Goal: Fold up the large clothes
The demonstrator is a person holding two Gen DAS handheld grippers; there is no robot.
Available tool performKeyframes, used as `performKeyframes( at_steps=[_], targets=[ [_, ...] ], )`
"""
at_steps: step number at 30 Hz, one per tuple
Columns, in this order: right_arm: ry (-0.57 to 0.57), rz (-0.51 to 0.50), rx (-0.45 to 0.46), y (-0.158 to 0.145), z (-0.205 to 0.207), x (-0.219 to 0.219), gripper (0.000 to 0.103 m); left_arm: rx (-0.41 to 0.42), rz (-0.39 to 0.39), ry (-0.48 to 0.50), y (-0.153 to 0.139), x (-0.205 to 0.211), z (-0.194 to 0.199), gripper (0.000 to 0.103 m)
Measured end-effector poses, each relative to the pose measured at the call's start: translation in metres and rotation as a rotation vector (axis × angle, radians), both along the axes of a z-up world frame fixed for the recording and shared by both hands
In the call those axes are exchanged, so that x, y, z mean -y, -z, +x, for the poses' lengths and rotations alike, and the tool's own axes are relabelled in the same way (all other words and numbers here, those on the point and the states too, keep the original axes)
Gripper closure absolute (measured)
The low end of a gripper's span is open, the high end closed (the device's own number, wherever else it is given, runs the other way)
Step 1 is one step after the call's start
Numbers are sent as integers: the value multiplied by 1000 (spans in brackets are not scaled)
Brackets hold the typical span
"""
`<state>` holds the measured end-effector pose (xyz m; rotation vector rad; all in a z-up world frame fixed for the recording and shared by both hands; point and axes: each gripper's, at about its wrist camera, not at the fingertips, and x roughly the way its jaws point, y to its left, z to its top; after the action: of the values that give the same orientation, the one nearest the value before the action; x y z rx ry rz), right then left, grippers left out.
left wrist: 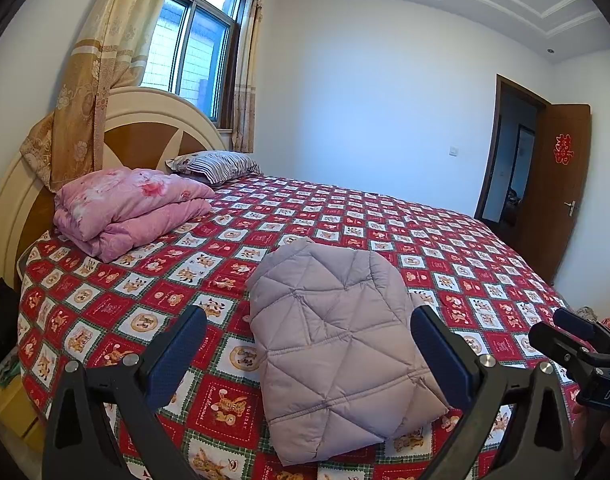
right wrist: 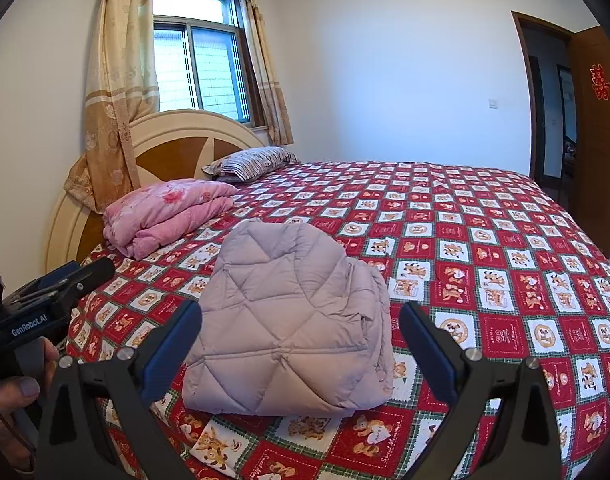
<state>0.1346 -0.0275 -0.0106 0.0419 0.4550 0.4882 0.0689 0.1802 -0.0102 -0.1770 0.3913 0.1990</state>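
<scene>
A quilted lilac down jacket (left wrist: 337, 344) lies folded into a compact bundle on the bed's red patterned cover (left wrist: 345, 216); it also shows in the right wrist view (right wrist: 289, 332). My left gripper (left wrist: 309, 324) is open and empty, held above and in front of the jacket, not touching it. My right gripper (right wrist: 301, 316) is open and empty, likewise in front of the jacket. The right gripper also shows at the right edge of the left wrist view (left wrist: 573, 340), and the left gripper shows at the left edge of the right wrist view (right wrist: 61, 288).
A folded pink quilt (left wrist: 125, 208) and a striped pillow (left wrist: 217, 164) lie by the round headboard (left wrist: 141, 120). A curtained window (left wrist: 193, 40) is behind. An open brown door (left wrist: 561, 184) stands at the right. The bed's near edge lies just below the grippers.
</scene>
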Motion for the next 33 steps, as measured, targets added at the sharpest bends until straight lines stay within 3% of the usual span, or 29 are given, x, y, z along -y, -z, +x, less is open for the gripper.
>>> performKeyframes(
  at_steps=[24, 33],
  targets=[
    [4, 9, 34, -7, -9, -6, 1, 7, 27, -4, -3, 8, 1, 1],
    [2, 8, 47, -9, -10, -4, 0, -16, -29, 0, 0, 4, 4, 1]
  ],
)
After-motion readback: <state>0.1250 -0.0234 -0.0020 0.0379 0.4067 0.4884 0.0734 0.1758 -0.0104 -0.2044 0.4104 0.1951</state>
